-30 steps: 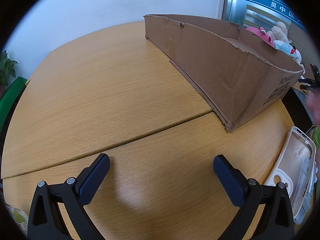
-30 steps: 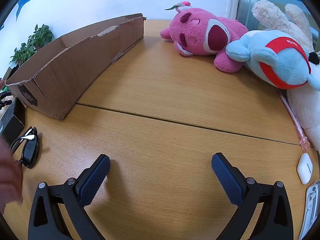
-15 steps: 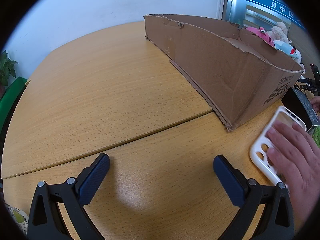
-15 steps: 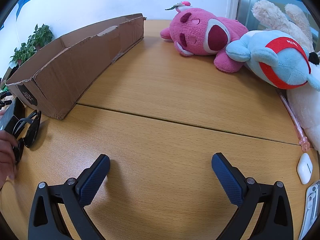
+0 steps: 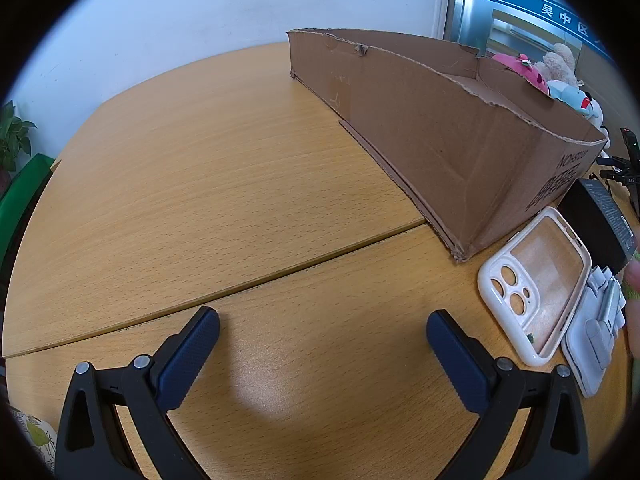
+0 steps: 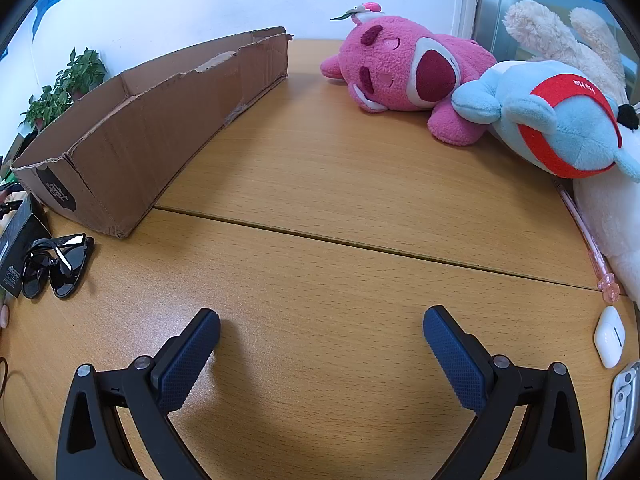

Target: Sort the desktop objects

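Note:
A long open cardboard box [image 5: 432, 120] lies on the wooden table and also shows in the right wrist view [image 6: 132, 128]. A white phone case [image 5: 536, 284] lies flat by the box's near corner, right of my open, empty left gripper [image 5: 320, 336]. A white phone stand [image 5: 596, 332] lies beside the case. Black sunglasses [image 6: 56, 264] lie next to a black box [image 6: 20, 248], left of my open, empty right gripper [image 6: 320, 336]. A white earbud case [image 6: 609, 336] and a pink pen [image 6: 584, 232] lie at the right.
A pink plush [image 6: 404, 76], a blue plush [image 6: 556, 120] and a cream plush [image 6: 560, 36] crowd the far right of the table [image 6: 340, 184]. The black box also shows in the left wrist view [image 5: 596, 216]. A fingertip [image 5: 632, 276] shows at the right edge. A plant [image 6: 64, 88] stands beyond the table.
A hand slid the white phone case in beside the box corner and withdrew. The sunglasses were set down next to the black box. Both grippers stayed still.

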{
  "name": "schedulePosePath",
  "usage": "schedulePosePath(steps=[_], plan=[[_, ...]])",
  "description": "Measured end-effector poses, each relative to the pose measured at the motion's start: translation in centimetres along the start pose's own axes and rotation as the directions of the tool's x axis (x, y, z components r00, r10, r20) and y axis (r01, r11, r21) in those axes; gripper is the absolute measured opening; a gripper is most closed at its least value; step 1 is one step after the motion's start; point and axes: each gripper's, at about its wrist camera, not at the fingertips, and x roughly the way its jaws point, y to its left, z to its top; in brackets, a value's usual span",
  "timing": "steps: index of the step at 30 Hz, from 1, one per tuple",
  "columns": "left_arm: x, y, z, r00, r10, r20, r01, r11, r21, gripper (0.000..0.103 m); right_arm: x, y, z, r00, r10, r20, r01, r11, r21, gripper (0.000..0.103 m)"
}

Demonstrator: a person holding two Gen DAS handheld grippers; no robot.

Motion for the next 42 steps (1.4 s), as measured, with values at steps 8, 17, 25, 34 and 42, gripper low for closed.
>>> schedulePosePath(steps=[8,17,25,34,42], plan=[[0.1,0.0,0.1,1.000,0.000,0.000,0.000,1.000,0.000,0.103,0.3,0.0,0.0,1.000,-0.011,0.001,0.011,1.000,0.015,0.103],[0.1,0.0,0.1,1.000,0.003,0.000,-0.003,1.000,-0.004,0.103,0.5,0.4,0.3,0.993,-0.115,-0.011,0.115,0.980,0.164,0.103],[0.4,-0.6,-0.1,0.998,0.057,-0.002,-0.057,0.995,-0.079,0.103,-2.9,7.3,-2.9,0.985,-0.172,-0.024,0.173,0.974,0.143,0.103],[-2.7,-4.9,-2.3,0.984,0.163,-0.075,-0.170,0.980,-0.107,0.102,-20.4,15.8,-5.1,0.858,-0.163,0.486,0.140,0.987,0.085,0.103],[-16.6,-15.6,-2.4,0.957,-0.144,0.252,0.172,0.981,-0.090,0.103,-25.6,18.7,-3.7,0.761,-0.021,0.648,-0.042,0.996,0.082,0.103]])
